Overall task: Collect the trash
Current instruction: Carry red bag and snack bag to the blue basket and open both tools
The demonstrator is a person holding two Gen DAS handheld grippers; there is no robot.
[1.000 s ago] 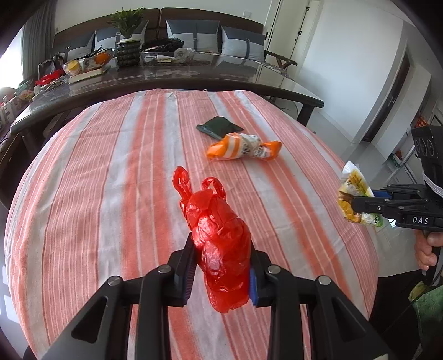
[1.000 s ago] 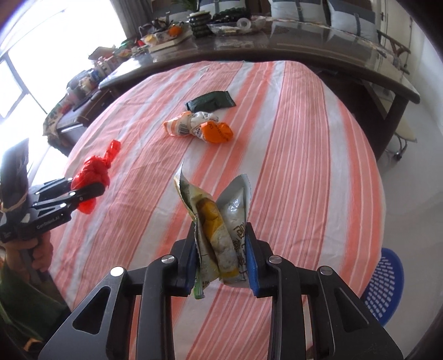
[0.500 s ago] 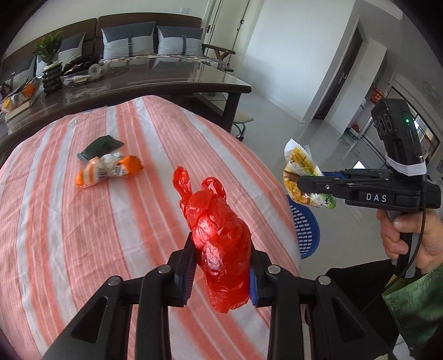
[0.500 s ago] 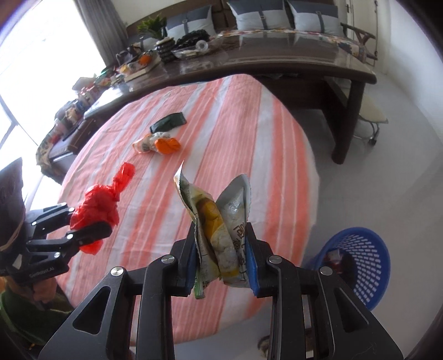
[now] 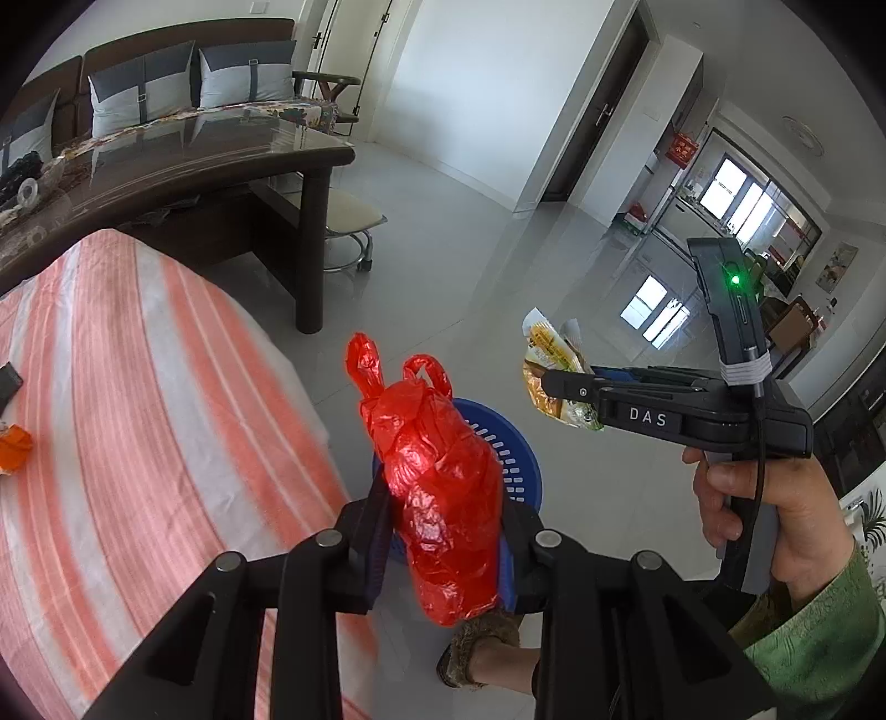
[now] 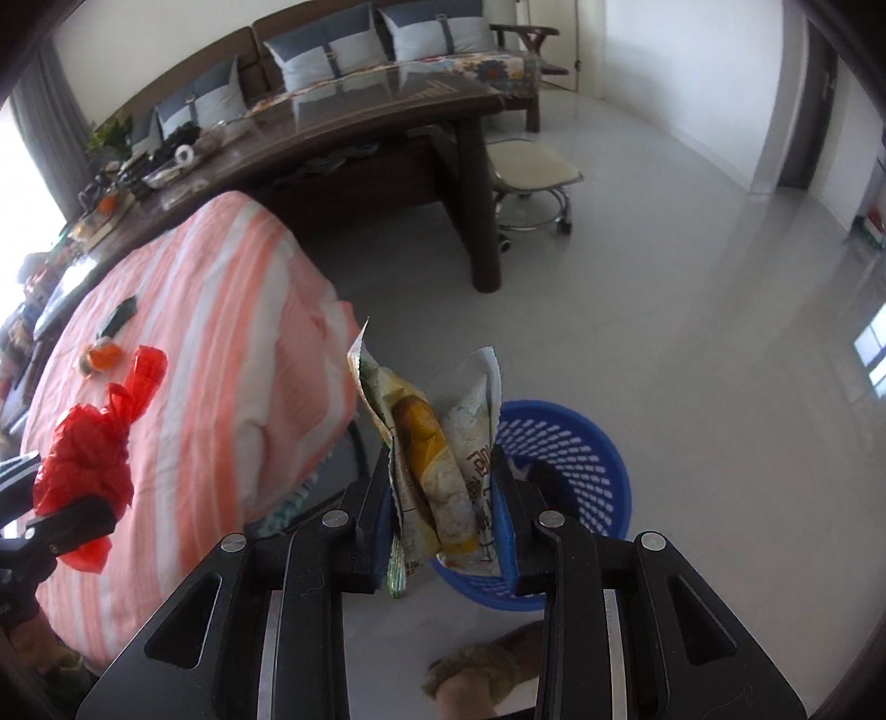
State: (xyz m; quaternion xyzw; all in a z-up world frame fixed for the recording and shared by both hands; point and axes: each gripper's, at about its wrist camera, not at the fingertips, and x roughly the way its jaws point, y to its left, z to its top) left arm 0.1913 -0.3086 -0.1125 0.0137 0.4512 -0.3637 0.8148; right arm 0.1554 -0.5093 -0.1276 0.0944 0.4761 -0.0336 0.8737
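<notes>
My left gripper (image 5: 443,531) is shut on a crumpled red plastic bag (image 5: 437,487), held past the table's edge and above a blue perforated basket (image 5: 509,454) on the floor. My right gripper (image 6: 443,515) is shut on a yellow and white snack wrapper (image 6: 437,459), also over the blue basket (image 6: 570,459). The left wrist view shows the right gripper (image 5: 554,387) with the wrapper (image 5: 554,365) to the right. In the right wrist view the red bag (image 6: 83,459) hangs at the left. An orange wrapper (image 6: 102,354) and a dark green packet (image 6: 116,318) lie on the striped tablecloth (image 6: 210,354).
A dark wooden table (image 6: 387,127) with clutter and a small stool (image 6: 531,171) stand behind the striped table. A sofa with cushions (image 6: 365,44) lines the far wall. A slippered foot (image 6: 482,675) is on the pale tiled floor beside the basket.
Both grippers have swung right, off the striped table and out over the floor, bringing the blue basket under them. Each keeps its hold on its piece of trash.
</notes>
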